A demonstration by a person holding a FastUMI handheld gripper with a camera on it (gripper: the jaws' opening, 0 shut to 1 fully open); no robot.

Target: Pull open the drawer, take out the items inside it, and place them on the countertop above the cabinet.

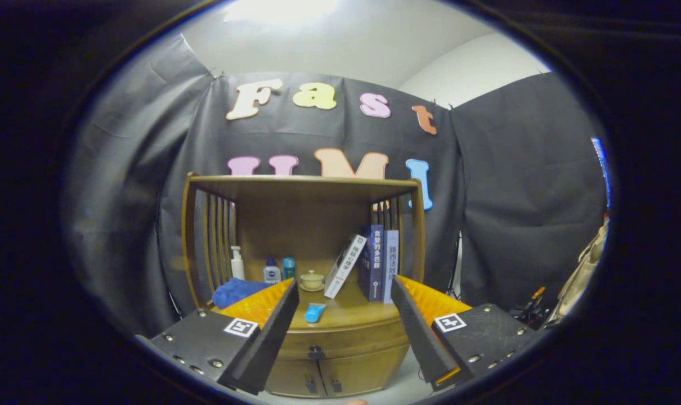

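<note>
Gripper (343, 304) fingers stand spread, released, grasping nothing; beyond them a closed drawer (346, 343), with a blue tube (314, 312) on the countertop (357, 315) between them.

Black cloth (503, 185) drapes the booth, white wall (470, 67) above toward one o'clock. Bright light (281, 8) glares at twelve. A slatted wooden shelf unit (301, 185) stands centre.

Gripper (345, 315) camera faces cabinet (340, 343) front, level with countertop (346, 315), near.
</note>
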